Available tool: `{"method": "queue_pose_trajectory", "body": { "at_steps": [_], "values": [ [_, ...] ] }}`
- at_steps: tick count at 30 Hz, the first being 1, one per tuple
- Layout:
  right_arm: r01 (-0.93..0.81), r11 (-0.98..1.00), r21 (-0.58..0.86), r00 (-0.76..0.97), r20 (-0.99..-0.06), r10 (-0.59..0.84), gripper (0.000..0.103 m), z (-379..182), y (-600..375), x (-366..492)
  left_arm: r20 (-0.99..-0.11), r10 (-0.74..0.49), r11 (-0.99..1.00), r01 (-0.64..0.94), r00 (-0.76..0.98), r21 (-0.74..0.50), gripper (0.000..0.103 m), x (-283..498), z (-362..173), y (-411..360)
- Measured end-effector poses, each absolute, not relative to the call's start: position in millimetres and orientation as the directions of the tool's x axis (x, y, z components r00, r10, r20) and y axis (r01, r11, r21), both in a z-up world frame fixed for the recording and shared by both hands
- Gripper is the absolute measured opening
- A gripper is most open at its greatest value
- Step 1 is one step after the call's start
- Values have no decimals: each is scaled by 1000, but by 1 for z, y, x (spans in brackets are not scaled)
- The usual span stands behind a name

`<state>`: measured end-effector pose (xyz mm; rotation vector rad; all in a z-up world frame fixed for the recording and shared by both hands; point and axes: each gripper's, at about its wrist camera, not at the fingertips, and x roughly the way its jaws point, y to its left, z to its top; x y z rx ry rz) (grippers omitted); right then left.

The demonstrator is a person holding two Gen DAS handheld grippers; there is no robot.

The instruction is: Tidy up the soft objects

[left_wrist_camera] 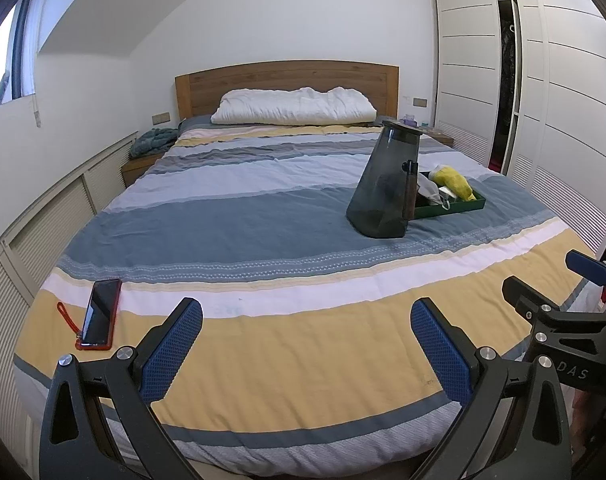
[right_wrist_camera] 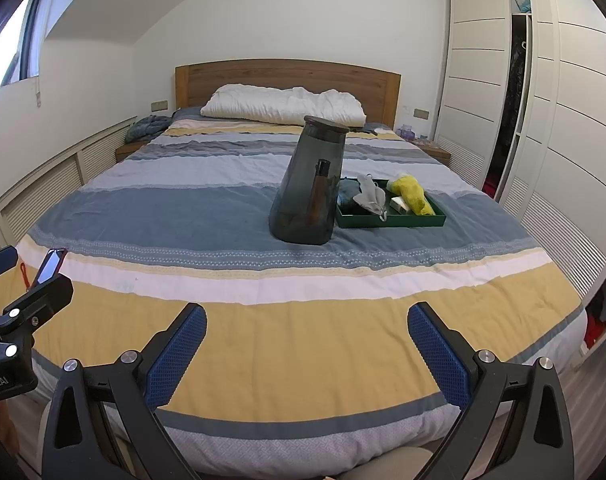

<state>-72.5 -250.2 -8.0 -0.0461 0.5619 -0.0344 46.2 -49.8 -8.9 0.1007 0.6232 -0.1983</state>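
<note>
- From my left wrist camera, a green tray (left_wrist_camera: 469, 205) sits on the striped bedspread (left_wrist_camera: 263, 208) toward the far right of the bed, holding soft items: a yellow fuzzy piece (left_wrist_camera: 455, 184) and a pale grey-white cloth (left_wrist_camera: 431, 194).
- A tall smoky-grey container (left_wrist_camera: 383, 184) stands tilted just in front of the tray and hides its left end.
- My left gripper (left_wrist_camera: 306, 344) hangs over the yellow stripe at the foot of the bed, jaws spread wide with nothing between them; the tray is well apart from it, ahead and to the right.
- A red-cased phone (left_wrist_camera: 101, 314) lies flat near the left finger, and the right gripper (left_wrist_camera: 551, 284) shows at the right edge.
- From my right wrist camera, the tray (right_wrist_camera: 391, 222) shows more: a blue-grey bundle (right_wrist_camera: 348, 192), the pale cloth (right_wrist_camera: 371, 196), a small whitish box (right_wrist_camera: 401, 204) and the yellow piece (right_wrist_camera: 413, 194), left to right.
- The container (right_wrist_camera: 311, 184) touches or nearly touches the tray's left side.
- My right gripper (right_wrist_camera: 306, 344) is also wide open and empty, over the yellow stripe, with the tray well ahead, slightly right.
</note>
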Motion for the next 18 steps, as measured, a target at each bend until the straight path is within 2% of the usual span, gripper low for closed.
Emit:
{"method": "queue_pose_trajectory", "body": {
  "at_steps": [18],
  "values": [
    [24,998,-53,845,-532,-48,103,-7,-252,-72,-591,-156,976,215,792,30,102,46,-10,-51]
  ]
}}
